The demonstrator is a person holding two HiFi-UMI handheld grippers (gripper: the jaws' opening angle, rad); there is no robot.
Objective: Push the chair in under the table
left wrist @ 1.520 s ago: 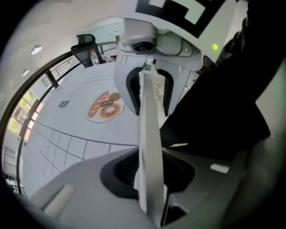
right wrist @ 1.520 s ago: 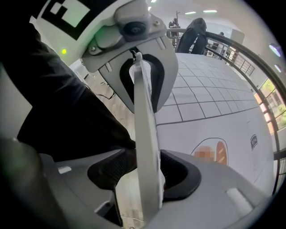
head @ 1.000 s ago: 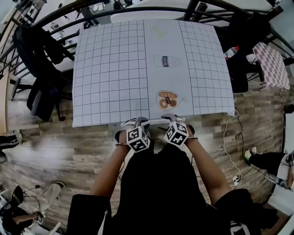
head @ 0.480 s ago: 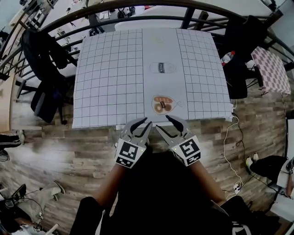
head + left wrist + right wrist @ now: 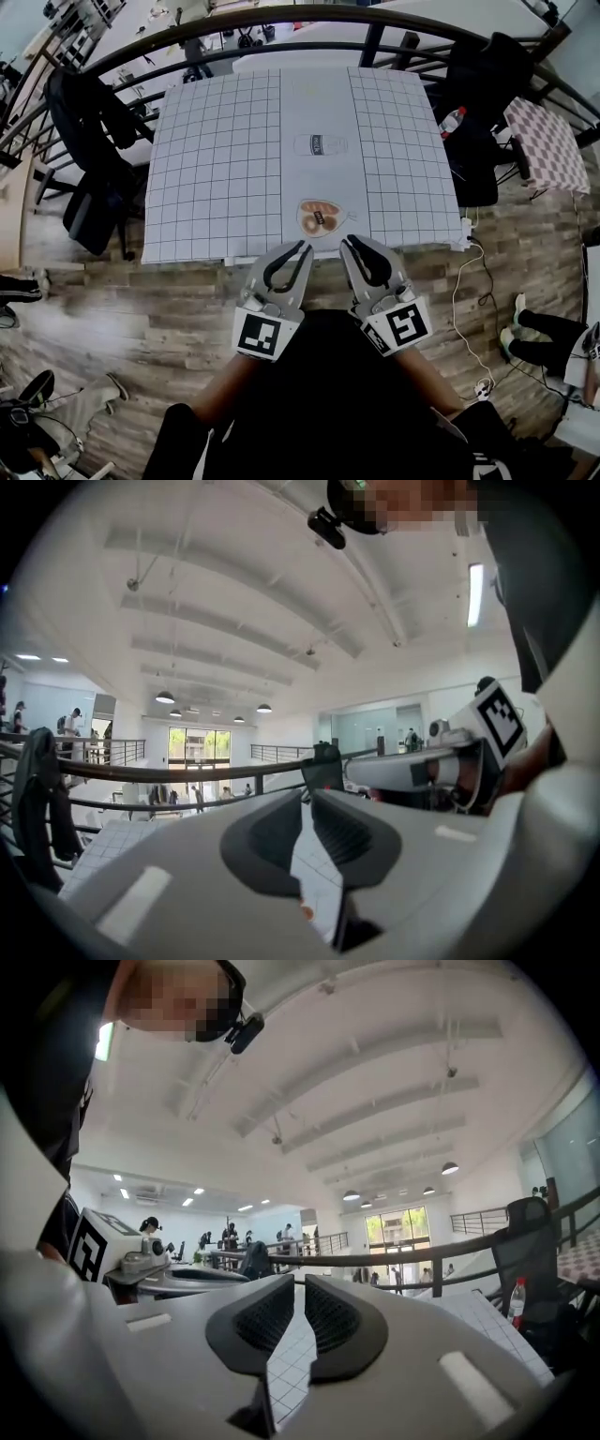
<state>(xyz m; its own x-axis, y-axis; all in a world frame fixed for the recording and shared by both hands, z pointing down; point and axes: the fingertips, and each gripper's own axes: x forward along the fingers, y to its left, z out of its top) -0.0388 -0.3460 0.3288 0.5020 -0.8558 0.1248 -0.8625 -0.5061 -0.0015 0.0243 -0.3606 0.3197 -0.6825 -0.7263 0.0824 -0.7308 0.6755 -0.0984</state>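
Head view puts both tools just short of the near edge of the table (image 5: 187, 257), touching nothing. Your left hand-held gripper (image 5: 303, 248) and right hand-held gripper (image 5: 348, 242) have just been closing, and each now has its tips together with nothing between them. The chair does not show, so it is probably tucked beneath that edge. If it stopped short you could not tell, and reaching down blind could snag the grid cloth (image 5: 216, 169).

No lettering can be read, not even on the table (image 5: 216, 169).
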